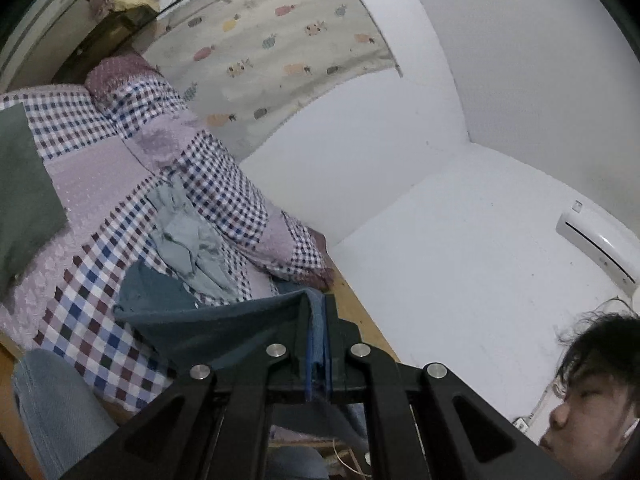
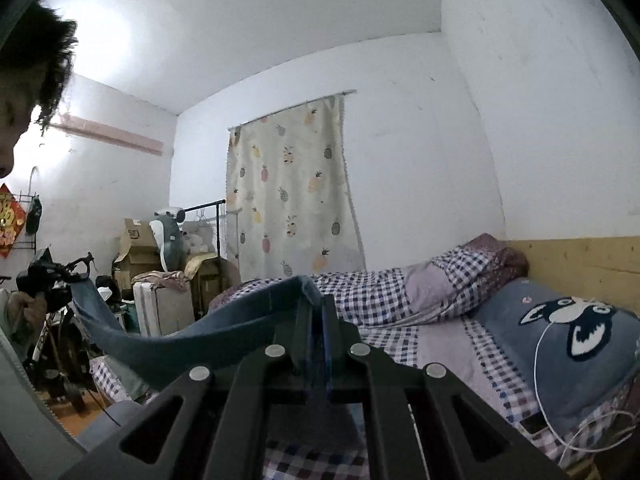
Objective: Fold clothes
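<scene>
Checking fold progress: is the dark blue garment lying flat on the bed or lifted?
Lifted. The dark blue garment sags between the right gripper and left gripper, both shut on it above the bed.

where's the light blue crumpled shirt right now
In the left wrist view it lies crumpled on the checked quilt, left of centre, just beyond the dark teal garment that the left gripper holds up.

The blue garment (image 1: pixel 224 320) hides each hand-held gripper's fingertips.
</scene>
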Demonstrator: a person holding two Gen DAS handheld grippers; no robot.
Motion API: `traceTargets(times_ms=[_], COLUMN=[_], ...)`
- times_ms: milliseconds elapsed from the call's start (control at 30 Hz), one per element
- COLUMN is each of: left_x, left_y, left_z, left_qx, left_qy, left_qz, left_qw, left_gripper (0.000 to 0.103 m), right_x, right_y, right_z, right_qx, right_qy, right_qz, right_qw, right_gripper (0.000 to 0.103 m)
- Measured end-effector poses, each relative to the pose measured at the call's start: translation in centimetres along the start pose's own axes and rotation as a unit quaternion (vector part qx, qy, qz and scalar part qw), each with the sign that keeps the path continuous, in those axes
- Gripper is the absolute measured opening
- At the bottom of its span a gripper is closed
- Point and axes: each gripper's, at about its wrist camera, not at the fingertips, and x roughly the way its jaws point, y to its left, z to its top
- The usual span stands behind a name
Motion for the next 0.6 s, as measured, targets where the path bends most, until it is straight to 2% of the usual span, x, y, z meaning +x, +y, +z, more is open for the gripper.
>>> traceTargets(times_ms=[233,333,600], left_x=[3.0,5.5,13.7], left_y=[1.7,3.6,9.3], left_z=[1.7,3.1,6.5], left_qx=[-0.030,-0.058,-0.136], left_qy=[0.010,0.019,0.051], left_qz=[0.025,0.045,0.093], left_qw=[0.9992,0.9971,0.9850], left_gripper=[0.002,0.002,0.002], right_x=[2.6,5.7,14.4], right_y=[-2.2,-3.5,-7.2], right_z=[-0.8,-1.1,-2.4], right_qx=[0.031,0.037,0.050], right_qy=[0.034,0.057,0.121], right_qz=[-0.031,-0.041,-0.063], right_qw=[0.998,0.997,0.989], right_gripper=[0.002,0.003,0.003])
